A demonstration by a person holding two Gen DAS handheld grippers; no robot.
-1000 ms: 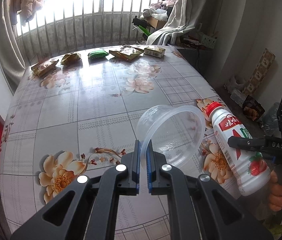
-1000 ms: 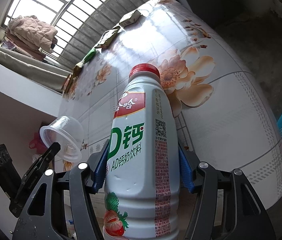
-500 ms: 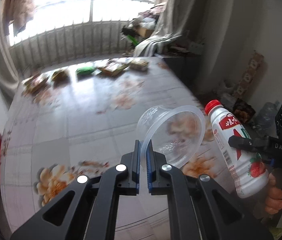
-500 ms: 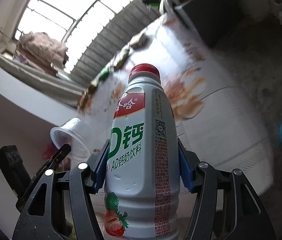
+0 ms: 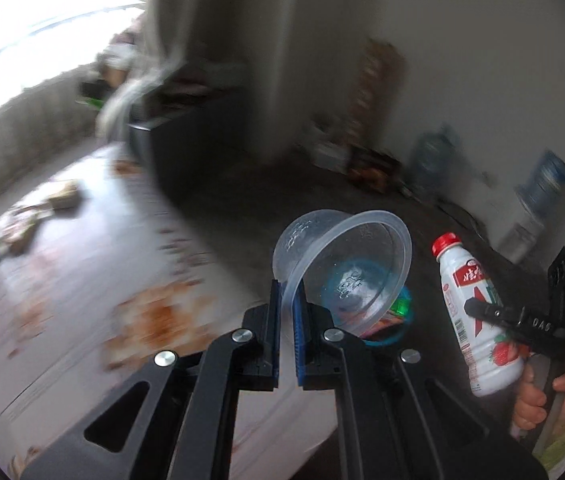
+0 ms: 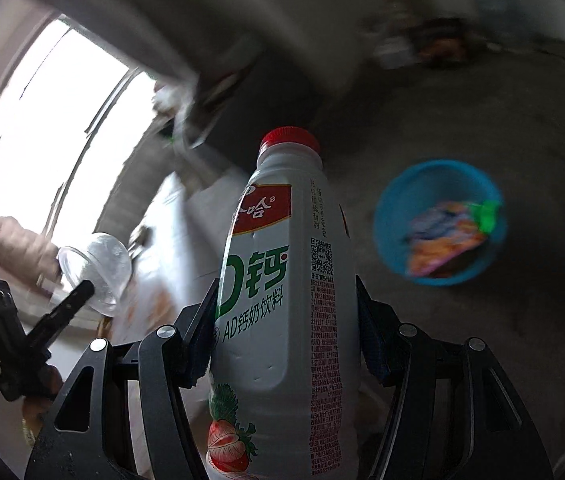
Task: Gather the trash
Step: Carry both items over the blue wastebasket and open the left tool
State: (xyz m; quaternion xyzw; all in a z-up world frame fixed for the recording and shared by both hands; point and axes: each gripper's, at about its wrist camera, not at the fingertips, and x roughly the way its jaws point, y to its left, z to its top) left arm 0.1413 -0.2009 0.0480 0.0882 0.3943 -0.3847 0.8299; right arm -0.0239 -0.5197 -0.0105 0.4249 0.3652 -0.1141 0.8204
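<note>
Both tools had been swung away from the floral-patterned surface (image 5: pixel 94 272), which was pushed to the left of both views, and a round blue plastic basket (image 6: pixel 386 216) on the dark floor had been brought into sight. The left tool (image 5: pixel 287 300) was clenched on the rim of a clear plastic cup (image 5: pixel 342 268), held tilted in the air over the basket. The right tool (image 6: pixel 286 328) was grasping a white plastic drink bottle with a red cap (image 6: pixel 282 300) by its body, just left of the basket holding colourful wrappers (image 6: pixel 446 236).
</note>
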